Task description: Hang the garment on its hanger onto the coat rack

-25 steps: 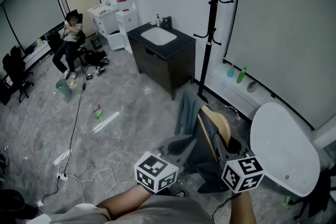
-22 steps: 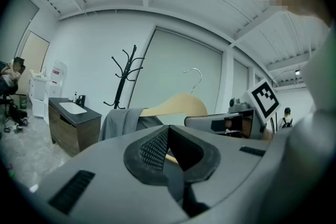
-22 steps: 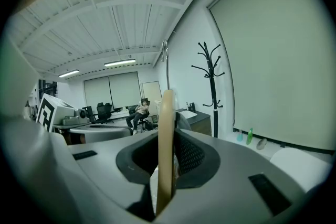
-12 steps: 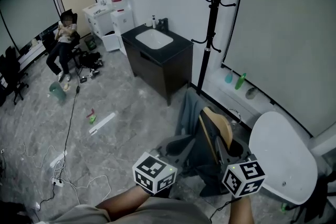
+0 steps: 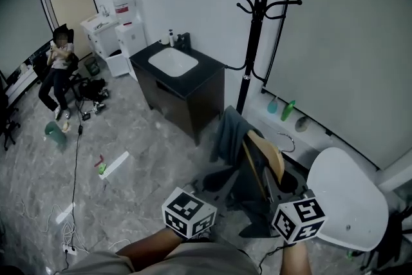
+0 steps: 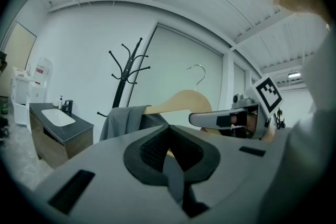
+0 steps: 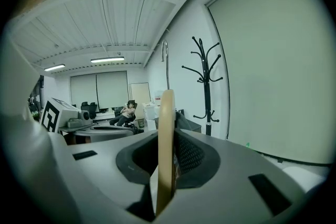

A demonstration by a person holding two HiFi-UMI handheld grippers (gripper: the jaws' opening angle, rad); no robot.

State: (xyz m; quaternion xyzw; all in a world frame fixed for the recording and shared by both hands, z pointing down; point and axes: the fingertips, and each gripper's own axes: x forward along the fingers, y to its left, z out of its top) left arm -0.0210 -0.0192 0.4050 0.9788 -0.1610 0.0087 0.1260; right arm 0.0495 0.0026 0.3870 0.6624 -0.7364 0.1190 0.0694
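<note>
Coat rack (image 5: 256, 29) nearer — right gripper (image 7: 166, 168) pinches hanger (image 7: 167, 123) edge-on, left gripper (image 6: 169, 159) pinches garment (image 6: 122, 119).

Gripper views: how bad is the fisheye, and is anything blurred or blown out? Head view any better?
Left gripper view: heavy fisheye, black vignetted corners, coat rack leans; fingers up close are soft, garment behind sharper. Right gripper view: same vignette, hanger edge fills centre, ceiling lights bright, no bad glare. Head view: milder distortion, flat even light, sharp.
</note>
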